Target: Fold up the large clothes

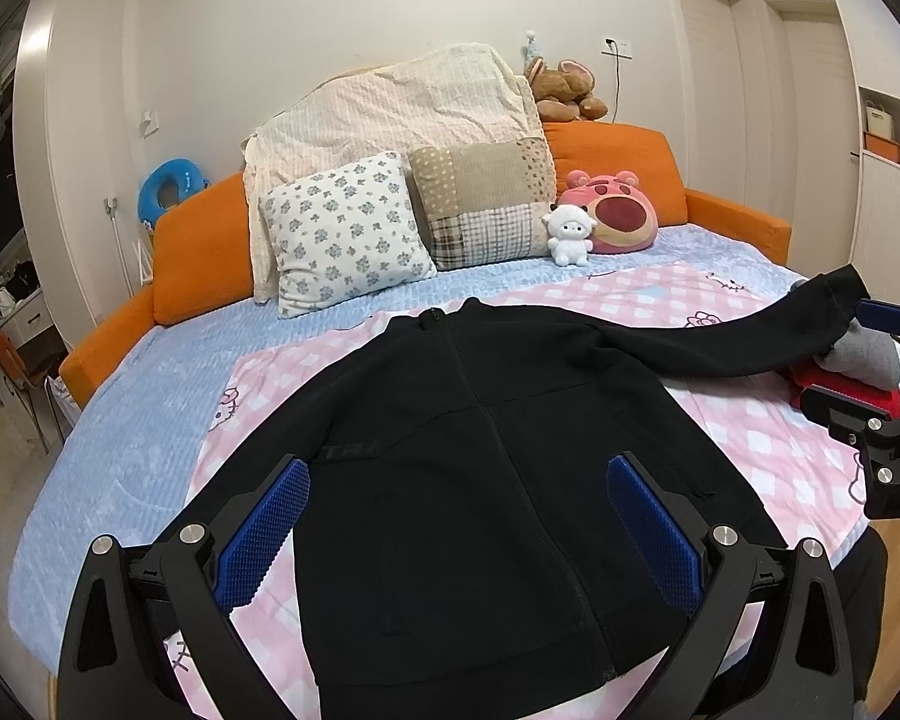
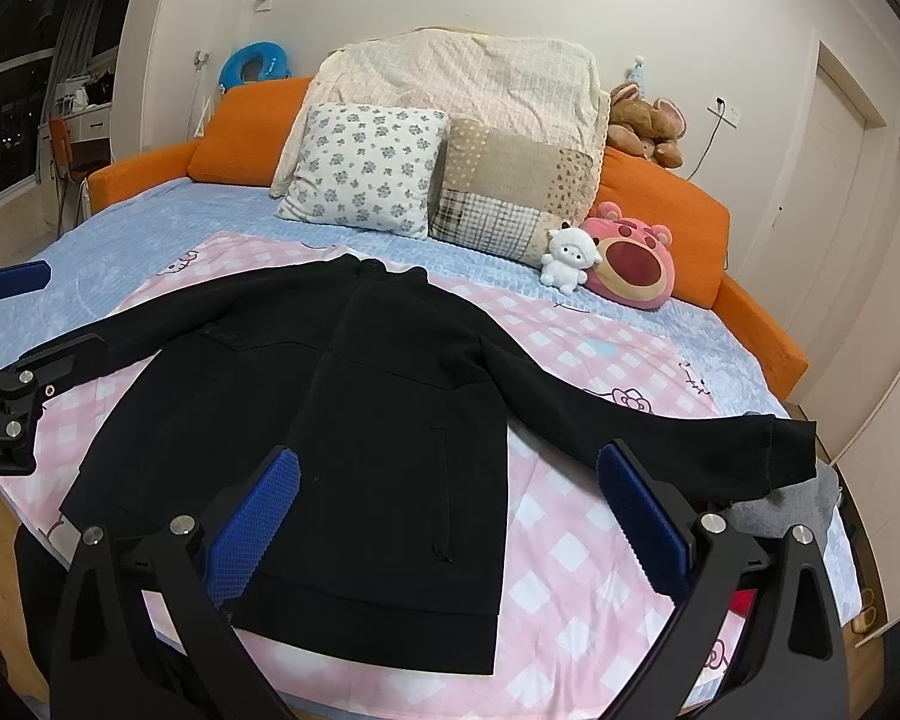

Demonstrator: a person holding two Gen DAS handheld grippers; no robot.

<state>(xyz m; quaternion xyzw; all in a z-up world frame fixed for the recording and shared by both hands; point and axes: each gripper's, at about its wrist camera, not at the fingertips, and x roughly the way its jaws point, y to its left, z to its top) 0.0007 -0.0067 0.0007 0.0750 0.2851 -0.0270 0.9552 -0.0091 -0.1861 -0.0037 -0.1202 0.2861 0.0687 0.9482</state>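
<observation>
Black jacket [image 2: 354, 414]: flat, front up on the bed [image 2: 150, 210], collar far, hem near, sleeves sideways | left gripper [image 1: 459, 534]: wide open, empty, over hem | right gripper [image 2: 450, 525]: wide open, empty, nearer outstretched right-side sleeve [image 2: 690, 426].

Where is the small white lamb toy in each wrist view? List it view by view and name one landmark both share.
Left wrist view: the white lamb toy stands right of centre, above the black jacket.
Right wrist view: the lamb stands right of centre, beyond the jacket.
Shared landmark: the pink bear cushion, touching the lamb's right side in both.
</observation>
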